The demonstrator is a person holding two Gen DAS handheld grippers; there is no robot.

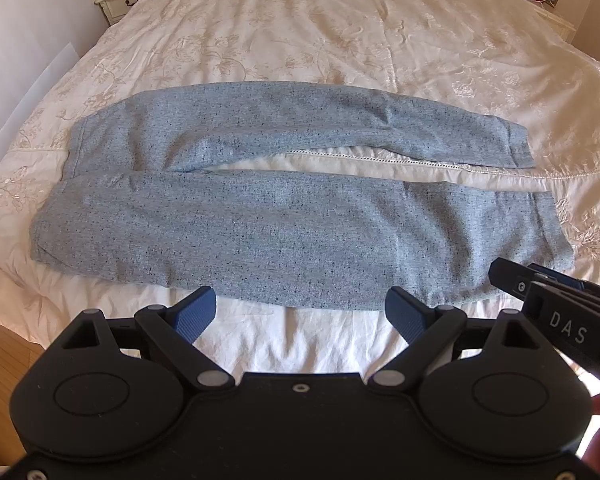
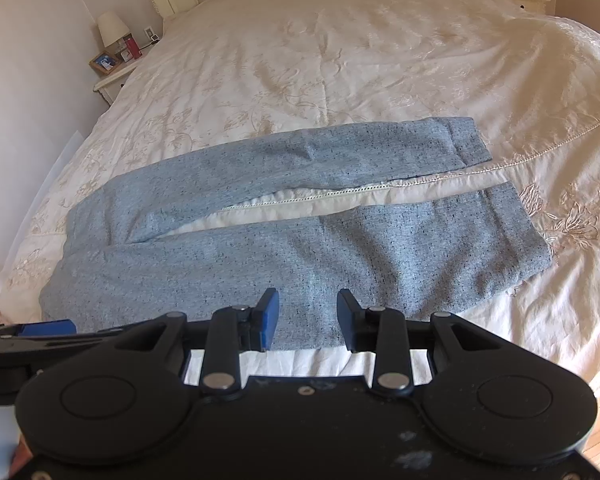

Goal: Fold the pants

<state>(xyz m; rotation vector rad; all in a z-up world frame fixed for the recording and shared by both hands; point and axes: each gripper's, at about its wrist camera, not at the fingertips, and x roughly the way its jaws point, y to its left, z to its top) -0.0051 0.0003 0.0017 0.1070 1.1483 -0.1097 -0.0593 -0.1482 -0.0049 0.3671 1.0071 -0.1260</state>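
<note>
Two black grippers with blue pads are what we hold above the near edge of a cream embroidered bedspread [image 1: 339, 32]. Our left gripper [image 1: 300, 314] has its jaws spread wide with nothing between them. Our right gripper [image 2: 307, 320] is parted too, more narrowly, and grips nothing. The speckled light-blue fabric pants [image 1: 284, 220] lie flat just beyond both, unfolded, waistband at the left, the two legs running rightward with a strip of bedspread between them.
</note>
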